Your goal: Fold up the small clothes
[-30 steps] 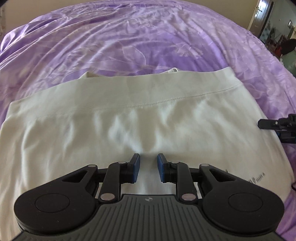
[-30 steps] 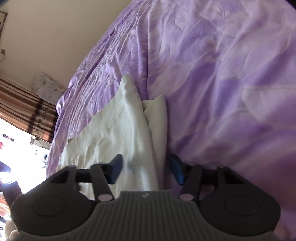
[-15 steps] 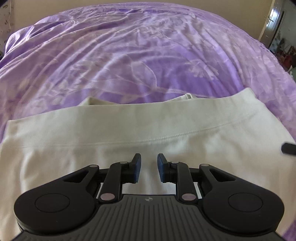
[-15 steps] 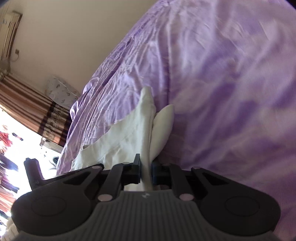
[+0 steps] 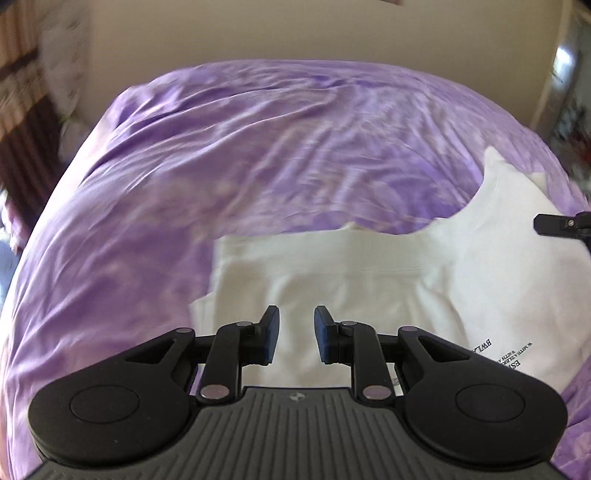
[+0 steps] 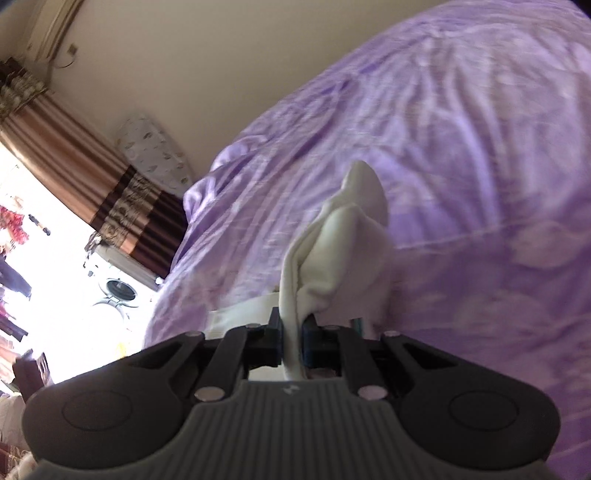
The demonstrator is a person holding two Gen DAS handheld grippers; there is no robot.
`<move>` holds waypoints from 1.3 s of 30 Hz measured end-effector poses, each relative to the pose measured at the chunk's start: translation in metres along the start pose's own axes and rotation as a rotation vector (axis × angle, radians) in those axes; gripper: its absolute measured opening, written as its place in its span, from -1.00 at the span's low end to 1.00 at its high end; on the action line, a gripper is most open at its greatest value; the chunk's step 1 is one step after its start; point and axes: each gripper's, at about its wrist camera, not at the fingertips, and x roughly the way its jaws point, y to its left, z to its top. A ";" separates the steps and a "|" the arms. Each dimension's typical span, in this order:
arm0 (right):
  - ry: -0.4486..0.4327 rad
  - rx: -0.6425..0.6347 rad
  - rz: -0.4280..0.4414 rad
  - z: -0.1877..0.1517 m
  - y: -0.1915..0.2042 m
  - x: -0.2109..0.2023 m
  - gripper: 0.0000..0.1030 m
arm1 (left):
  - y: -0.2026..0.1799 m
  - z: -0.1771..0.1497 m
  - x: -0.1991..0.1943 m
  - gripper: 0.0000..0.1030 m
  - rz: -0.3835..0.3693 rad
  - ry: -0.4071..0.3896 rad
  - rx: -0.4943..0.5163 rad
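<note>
A white garment (image 5: 369,288) with small black print lies on a purple bedspread (image 5: 221,184). Its right side is lifted and folded over. My left gripper (image 5: 295,332) hovers open and empty over the garment's near left part. My right gripper (image 6: 291,332) is shut on a bunched edge of the white garment (image 6: 343,240) and holds it up off the bed. The right gripper's finger (image 5: 554,223) shows at the right edge of the left wrist view, by the raised cloth.
The purple bedspread (image 6: 461,147) fills most of both views. A beige wall (image 5: 295,29) stands beyond the bed. Brown striped curtains (image 6: 92,177), a bright window and a patterned cushion (image 6: 155,151) lie to the left.
My right gripper closed on the garment's edge and lifted it, pulling the right side up and over. My left gripper rose and drew back while staying open.
</note>
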 end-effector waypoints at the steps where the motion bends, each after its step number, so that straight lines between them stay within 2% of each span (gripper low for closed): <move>1: -0.001 -0.009 0.005 -0.002 0.014 0.007 -0.90 | 0.013 -0.002 -0.005 -0.49 -0.013 0.006 -0.036; 5: 0.019 -0.038 0.025 -0.016 0.069 0.044 -0.90 | 0.065 -0.017 -0.022 -0.49 -0.037 -0.007 -0.132; 10: 0.091 -0.040 0.060 -0.047 0.121 0.123 -0.91 | 0.115 -0.043 -0.026 -0.49 -0.047 -0.005 -0.206; 14: 0.175 -0.055 0.030 -0.079 0.147 0.186 -0.91 | 0.140 -0.063 -0.017 -0.49 -0.070 0.012 -0.252; 18: 0.231 -0.061 -0.023 -0.103 0.153 0.220 -0.90 | 0.155 -0.075 -0.004 -0.49 -0.094 0.029 -0.279; 21: 0.252 -0.078 -0.026 -0.113 0.159 0.224 -0.90 | 0.158 -0.078 0.001 -0.49 -0.104 0.030 -0.289; 24: 0.253 -0.203 -0.034 -0.119 0.184 0.221 -0.90 | 0.156 -0.078 0.004 -0.49 -0.116 0.027 -0.288; 28: 0.295 -0.283 -0.115 -0.133 0.192 0.239 -0.88 | 0.150 -0.079 0.003 -0.49 -0.133 0.032 -0.288; 29: 0.303 -0.280 -0.119 -0.134 0.187 0.242 -0.83 | 0.148 -0.079 0.000 -0.49 -0.138 0.032 -0.286; 32: 0.315 -0.274 -0.058 -0.134 0.187 0.234 -0.46 | 0.138 -0.078 -0.009 -0.49 -0.150 0.032 -0.264; 33: 0.309 -0.291 -0.041 -0.133 0.192 0.227 -0.22 | 0.135 -0.078 -0.012 -0.49 -0.151 0.030 -0.261; 36: 0.282 -0.367 -0.013 -0.125 0.211 0.199 -0.14 | 0.128 -0.076 -0.028 -0.41 -0.186 0.011 -0.281; 39: 0.246 -0.414 -0.001 -0.119 0.214 0.156 0.00 | 0.123 -0.077 -0.044 -0.18 -0.237 -0.010 -0.312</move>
